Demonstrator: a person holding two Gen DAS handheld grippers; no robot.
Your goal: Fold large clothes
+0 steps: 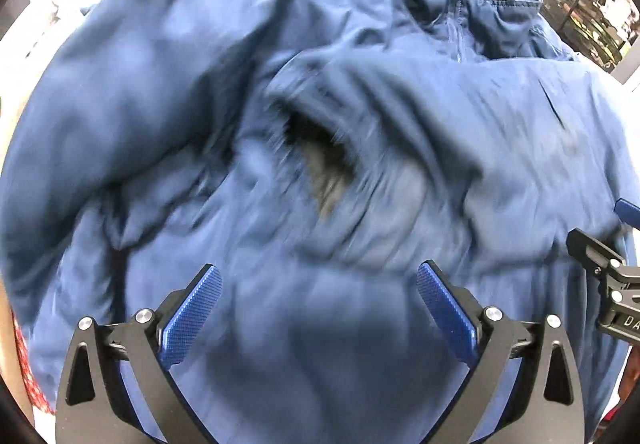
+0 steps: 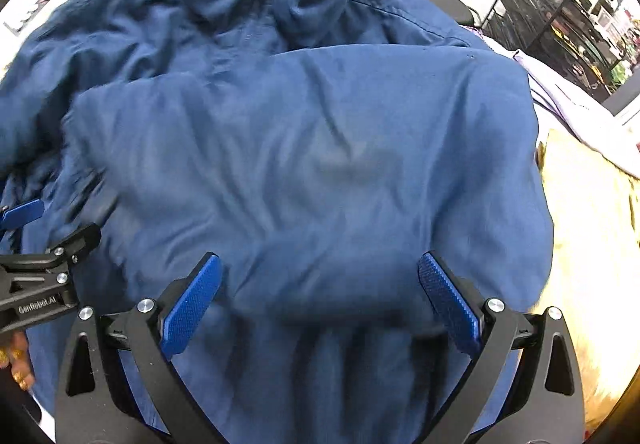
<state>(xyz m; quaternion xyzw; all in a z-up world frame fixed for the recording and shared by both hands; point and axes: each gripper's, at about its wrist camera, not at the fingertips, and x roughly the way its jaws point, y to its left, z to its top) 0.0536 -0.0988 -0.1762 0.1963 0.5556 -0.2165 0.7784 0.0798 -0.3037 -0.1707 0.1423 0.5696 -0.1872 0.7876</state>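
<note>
Beyond, at two o'clock, black wire rack [image 2: 560,15]; below, blue jacket [image 2: 304,147] under left gripper [image 1: 318,308] and right gripper [image 2: 320,304], both spread wide, empty.

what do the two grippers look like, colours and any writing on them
Both match: the left gripper and right gripper each have black angular finger frames with triangular cut-outs, round silver bolts at the joints, and blue pads with a fine knurled texture. The left one, seen from the right wrist view, carries white "GenRobot.AI" lettering on its black body. No cables or sleeves show.
</note>
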